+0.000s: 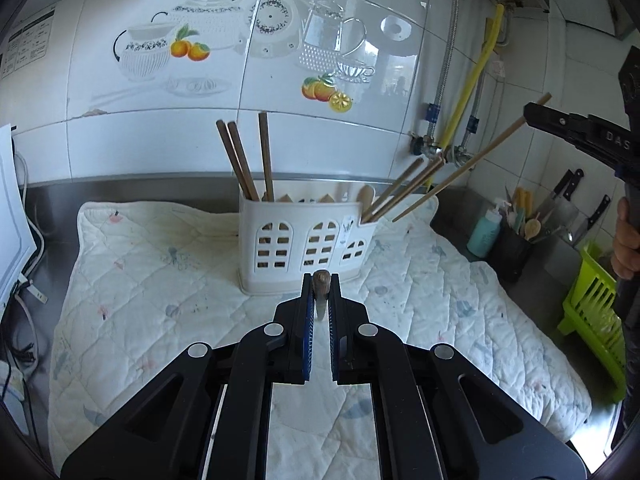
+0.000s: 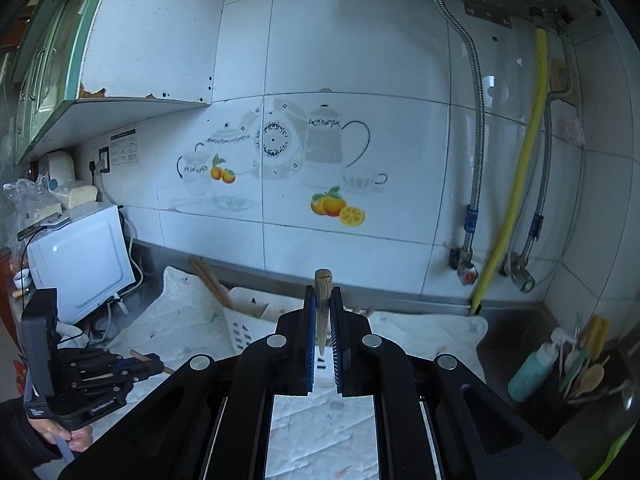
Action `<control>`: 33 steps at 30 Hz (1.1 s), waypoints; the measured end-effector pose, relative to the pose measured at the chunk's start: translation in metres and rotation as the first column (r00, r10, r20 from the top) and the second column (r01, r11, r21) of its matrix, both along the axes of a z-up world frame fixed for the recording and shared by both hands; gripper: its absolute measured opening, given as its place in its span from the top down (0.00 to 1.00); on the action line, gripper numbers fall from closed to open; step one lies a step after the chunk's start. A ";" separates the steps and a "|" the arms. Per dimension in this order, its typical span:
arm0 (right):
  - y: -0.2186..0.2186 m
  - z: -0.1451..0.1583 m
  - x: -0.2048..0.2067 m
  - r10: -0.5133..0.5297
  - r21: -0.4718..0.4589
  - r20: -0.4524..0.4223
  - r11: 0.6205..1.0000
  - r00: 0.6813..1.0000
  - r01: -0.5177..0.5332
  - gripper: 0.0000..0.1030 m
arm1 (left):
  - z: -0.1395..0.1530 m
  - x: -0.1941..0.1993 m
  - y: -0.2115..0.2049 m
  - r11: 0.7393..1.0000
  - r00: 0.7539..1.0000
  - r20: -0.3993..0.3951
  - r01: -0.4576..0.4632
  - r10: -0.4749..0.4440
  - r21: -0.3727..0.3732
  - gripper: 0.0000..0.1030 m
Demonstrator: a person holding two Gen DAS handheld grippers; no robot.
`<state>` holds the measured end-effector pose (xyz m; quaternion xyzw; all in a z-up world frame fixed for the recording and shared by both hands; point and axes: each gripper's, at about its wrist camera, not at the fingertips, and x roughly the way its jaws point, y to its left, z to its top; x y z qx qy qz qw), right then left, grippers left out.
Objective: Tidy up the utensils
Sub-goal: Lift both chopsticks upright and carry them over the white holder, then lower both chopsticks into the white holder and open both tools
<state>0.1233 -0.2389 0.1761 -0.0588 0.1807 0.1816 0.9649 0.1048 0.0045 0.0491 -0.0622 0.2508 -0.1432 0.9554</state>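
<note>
A white utensil holder (image 1: 308, 240) stands on a quilted mat (image 1: 168, 280), with dark chopsticks (image 1: 244, 160) in its left part and more chopsticks (image 1: 400, 188) leaning out of its right part. My left gripper (image 1: 321, 292) is shut on a wooden-handled utensil (image 1: 321, 282), in front of the holder. My right gripper (image 2: 323, 304) is shut on a pale chopstick (image 2: 322, 300), held above the holder (image 2: 256, 320). In the left wrist view that chopstick (image 1: 472, 160) slants down toward the holder's right end from the right gripper (image 1: 536, 116). The left gripper (image 2: 148, 362) shows at the right wrist view's lower left.
A black cup of utensils (image 1: 516, 240), a teal bottle (image 1: 486, 232), knives (image 1: 568, 188) and a green rack (image 1: 596, 300) sit to the right. A white microwave (image 2: 80, 260) with cables stands at the left. The tiled wall with pipes (image 2: 516, 184) is behind.
</note>
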 end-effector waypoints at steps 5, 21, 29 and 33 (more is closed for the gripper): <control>0.012 0.005 0.032 0.005 -0.016 -0.024 1.000 1.000 -0.005 0.93 | 0.015 0.006 -0.003 0.999 1.000 0.021 0.006 -0.007 0.033 0.95; 0.023 -0.036 0.108 -0.003 0.022 -0.161 1.000 0.987 0.007 0.92 | 0.101 0.021 -0.006 0.999 0.979 0.203 -0.006 -0.004 0.048 0.95; 0.014 -0.032 0.097 -0.016 0.027 -0.115 0.999 0.993 0.019 0.77 | 0.151 0.042 -0.008 0.997 0.950 0.311 -0.054 0.033 0.057 0.95; 0.009 -0.028 0.082 -0.009 0.024 -0.084 1.000 0.996 0.011 0.75 | 0.165 0.058 -0.013 0.992 0.930 0.361 -0.101 0.068 0.075 0.95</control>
